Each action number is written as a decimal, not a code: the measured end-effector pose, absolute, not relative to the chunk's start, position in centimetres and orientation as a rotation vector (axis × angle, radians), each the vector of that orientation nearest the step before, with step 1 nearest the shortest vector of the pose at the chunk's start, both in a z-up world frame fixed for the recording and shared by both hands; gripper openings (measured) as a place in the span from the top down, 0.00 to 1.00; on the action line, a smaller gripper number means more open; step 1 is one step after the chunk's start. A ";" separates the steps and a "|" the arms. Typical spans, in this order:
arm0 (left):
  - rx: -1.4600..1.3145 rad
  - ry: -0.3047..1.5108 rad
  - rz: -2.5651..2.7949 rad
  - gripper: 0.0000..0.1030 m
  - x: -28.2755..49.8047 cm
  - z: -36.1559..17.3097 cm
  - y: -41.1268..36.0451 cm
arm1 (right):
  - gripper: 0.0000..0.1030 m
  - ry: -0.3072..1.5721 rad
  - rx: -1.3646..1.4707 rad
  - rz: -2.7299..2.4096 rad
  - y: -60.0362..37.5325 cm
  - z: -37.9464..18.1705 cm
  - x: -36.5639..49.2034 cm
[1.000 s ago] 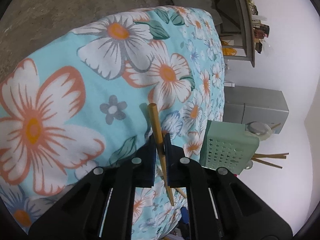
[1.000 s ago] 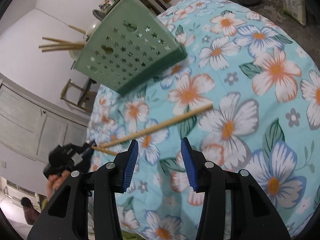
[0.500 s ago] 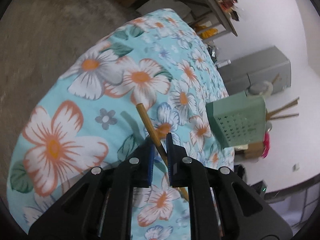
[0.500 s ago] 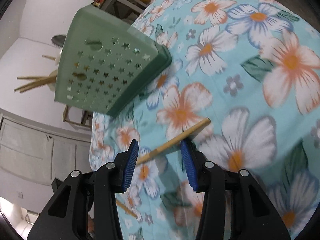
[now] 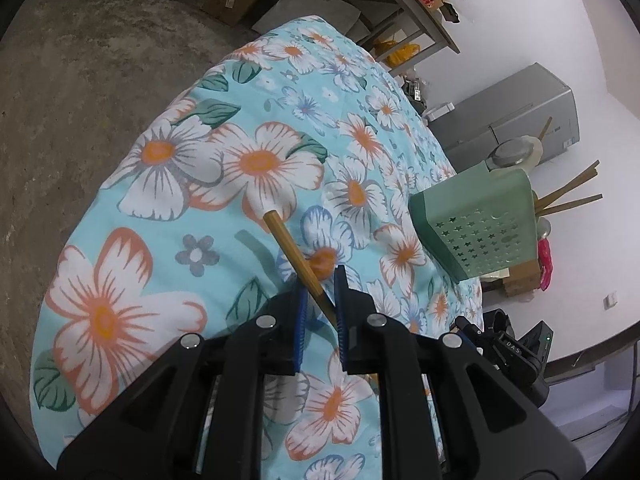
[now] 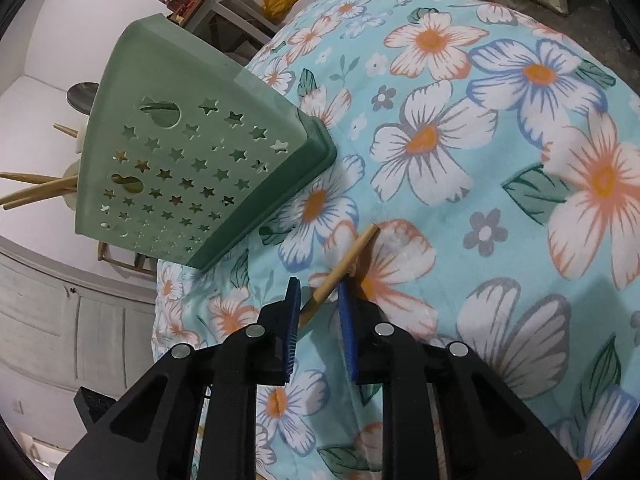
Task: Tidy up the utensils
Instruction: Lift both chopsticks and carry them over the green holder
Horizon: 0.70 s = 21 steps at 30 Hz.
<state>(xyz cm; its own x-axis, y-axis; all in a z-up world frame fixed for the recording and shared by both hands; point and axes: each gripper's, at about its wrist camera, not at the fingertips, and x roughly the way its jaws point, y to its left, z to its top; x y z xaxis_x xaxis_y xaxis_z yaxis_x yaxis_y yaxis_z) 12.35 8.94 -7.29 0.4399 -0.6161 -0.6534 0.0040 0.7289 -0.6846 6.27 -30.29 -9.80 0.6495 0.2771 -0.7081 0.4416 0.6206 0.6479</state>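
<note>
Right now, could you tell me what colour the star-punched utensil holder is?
Pale green utensil holder, clearest in the right wrist view.

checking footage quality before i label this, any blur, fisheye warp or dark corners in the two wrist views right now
Left wrist view: sharp; the floral cloth bulges from fisheye warp, black vignette fills the corners, and the chopstick casts a soft shadow on the cloth. Right wrist view: also sharp, same dark corners; the green holder looks stretched and tilted, its star holes crisp, the white wall behind bright.
</note>
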 end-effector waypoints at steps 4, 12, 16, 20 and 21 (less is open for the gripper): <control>-0.663 1.057 -0.427 0.89 12.5 -7.2 8.7 | 0.84 0.873 0.942 -0.089 -30.5 -9.7 5.6; -0.649 1.028 -0.433 0.89 12.3 -6.3 8.6 | 0.88 0.784 0.884 -0.027 -30.3 -5.9 4.3; -0.645 1.014 -0.432 0.89 12.2 -5.7 8.5 | 0.90 0.728 0.813 -0.012 -29.7 -3.2 3.8; -0.630 0.986 -0.442 0.90 11.8 -4.7 8.3 | 0.92 0.669 0.722 -0.007 -28.8 -0.4 3.0; -0.628 0.980 -0.446 0.90 11.7 -4.4 8.3 | 0.92 0.658 0.701 -0.007 -28.6 0.1 2.8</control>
